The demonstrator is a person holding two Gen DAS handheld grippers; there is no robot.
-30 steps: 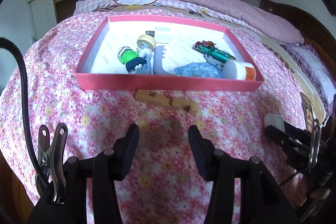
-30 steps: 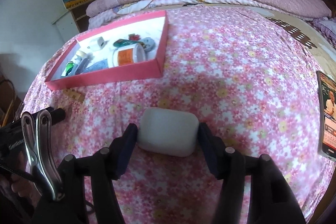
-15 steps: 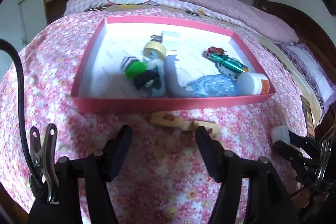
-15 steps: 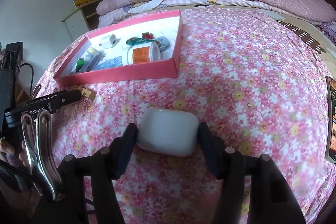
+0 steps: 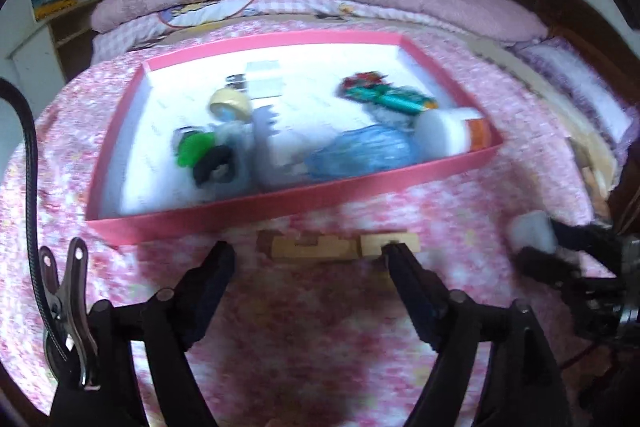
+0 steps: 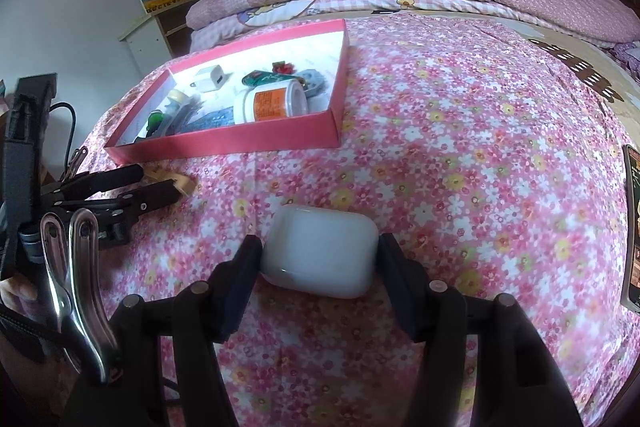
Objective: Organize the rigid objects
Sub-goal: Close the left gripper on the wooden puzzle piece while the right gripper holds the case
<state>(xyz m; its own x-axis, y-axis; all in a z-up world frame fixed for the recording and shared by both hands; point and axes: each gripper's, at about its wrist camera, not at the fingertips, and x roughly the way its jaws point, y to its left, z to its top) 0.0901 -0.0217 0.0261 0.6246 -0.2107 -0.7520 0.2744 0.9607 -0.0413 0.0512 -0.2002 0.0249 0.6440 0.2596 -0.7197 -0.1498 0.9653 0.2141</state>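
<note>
Right wrist view: right gripper (image 6: 318, 263) clamps rounded white plastic case (image 6: 320, 251); left gripper (image 5: 306, 259), opening, flanks pale wooden block (image 5: 340, 247), not gripping.

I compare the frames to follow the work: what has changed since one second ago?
The left tongs moved closer to the wooden block and are opening wider around it, not yet touching it. The right tongs kept gripping the white case. The pink tray stayed put.

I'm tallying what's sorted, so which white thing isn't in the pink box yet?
The white earbud case, clamped between the right gripper's fingers; the white charger lies inside.
</note>
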